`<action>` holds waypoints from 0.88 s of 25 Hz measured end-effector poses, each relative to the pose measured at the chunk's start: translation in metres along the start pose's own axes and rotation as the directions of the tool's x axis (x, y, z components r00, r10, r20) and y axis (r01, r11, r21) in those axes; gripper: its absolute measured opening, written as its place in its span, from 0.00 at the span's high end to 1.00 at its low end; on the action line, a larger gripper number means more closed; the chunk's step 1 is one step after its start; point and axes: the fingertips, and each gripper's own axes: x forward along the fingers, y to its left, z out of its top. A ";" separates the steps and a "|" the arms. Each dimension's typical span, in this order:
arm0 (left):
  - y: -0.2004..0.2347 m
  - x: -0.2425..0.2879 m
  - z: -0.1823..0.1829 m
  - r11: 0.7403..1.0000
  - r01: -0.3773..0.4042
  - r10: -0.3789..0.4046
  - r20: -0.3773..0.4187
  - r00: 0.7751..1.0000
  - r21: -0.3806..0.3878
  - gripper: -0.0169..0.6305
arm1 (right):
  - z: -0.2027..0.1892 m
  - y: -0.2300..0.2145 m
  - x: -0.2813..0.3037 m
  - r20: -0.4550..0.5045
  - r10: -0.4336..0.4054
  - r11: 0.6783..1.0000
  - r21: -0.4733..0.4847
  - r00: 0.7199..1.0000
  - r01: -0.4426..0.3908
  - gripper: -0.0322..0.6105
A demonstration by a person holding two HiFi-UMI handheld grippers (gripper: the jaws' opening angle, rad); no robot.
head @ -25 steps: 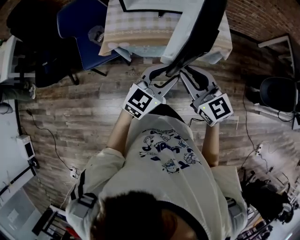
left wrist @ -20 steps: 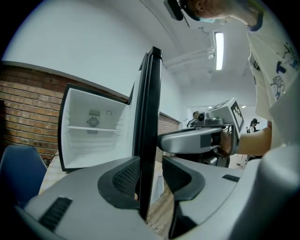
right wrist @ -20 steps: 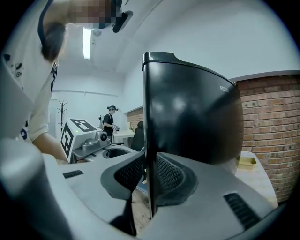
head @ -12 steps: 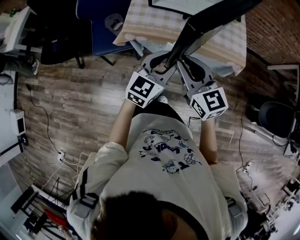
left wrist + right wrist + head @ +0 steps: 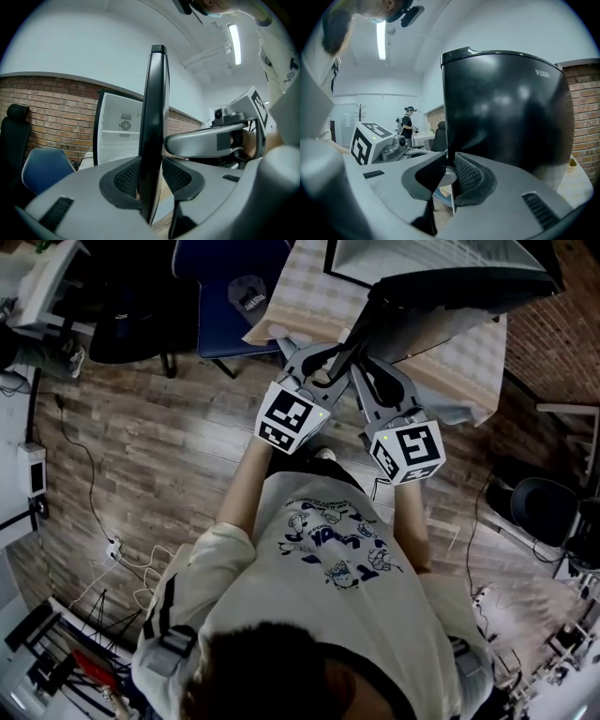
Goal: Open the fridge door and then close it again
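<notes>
My left gripper is clamped on the near edge of the flat, glossy black fridge door. Its ribbed dark pads sit against both faces, the jaws roughly half spread, and the slab rises edge-on from between them. My right gripper is set much narrower. Its jaws have just been closing, and the same door's lower corner stands at the very tips of its pads, the broad shiny face spreading off to their right. Whether those pads truly bite I cannot tell. In the head view both grippers meet at the door's free end, the left one's square-marked cube and the right one's side by side. Against a second ago, the door has swung: then it pointed steeply up the head view from the grippers, now it lies much flatter, running off to the upper right. Both grippers have kept to its free end. Meanwhile the chequered tablecloth and the blue chair have slid rightward across the view. Left of the door, the left gripper view looks into the open white fridge compartment, which stands well apart from the gripper, against a red brick wall.
</notes>
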 end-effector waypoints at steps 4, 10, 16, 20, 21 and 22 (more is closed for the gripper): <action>0.028 0.007 0.003 1.000 0.005 -0.005 -0.002 1.000 0.008 0.75 | 0.008 -0.004 0.028 0.006 -0.013 1.000 0.010 1.000 0.013 0.84; 0.065 0.021 0.006 1.000 0.024 -0.024 -0.018 1.000 0.010 0.74 | 0.020 -0.014 0.062 0.029 -0.030 0.999 0.034 0.999 0.029 0.84; 0.096 0.035 0.013 0.999 0.034 -0.034 -0.004 0.999 0.012 0.73 | 0.028 -0.033 0.089 0.043 -0.069 0.997 0.050 0.997 0.066 0.84; 0.116 0.046 0.016 0.998 0.053 -0.053 -0.002 0.999 0.016 0.72 | 0.032 -0.045 0.106 0.049 -0.098 0.994 0.061 0.994 0.095 0.84; 0.121 0.048 0.017 0.998 0.058 -0.058 -0.001 0.998 0.016 0.72 | 0.033 -0.047 0.109 0.049 -0.104 0.993 0.063 0.993 0.101 0.84; 0.125 0.050 0.018 0.998 0.061 -0.061 -0.001 0.998 0.017 0.72 | 0.034 -0.049 0.113 0.048 -0.110 0.992 0.065 0.993 0.107 0.84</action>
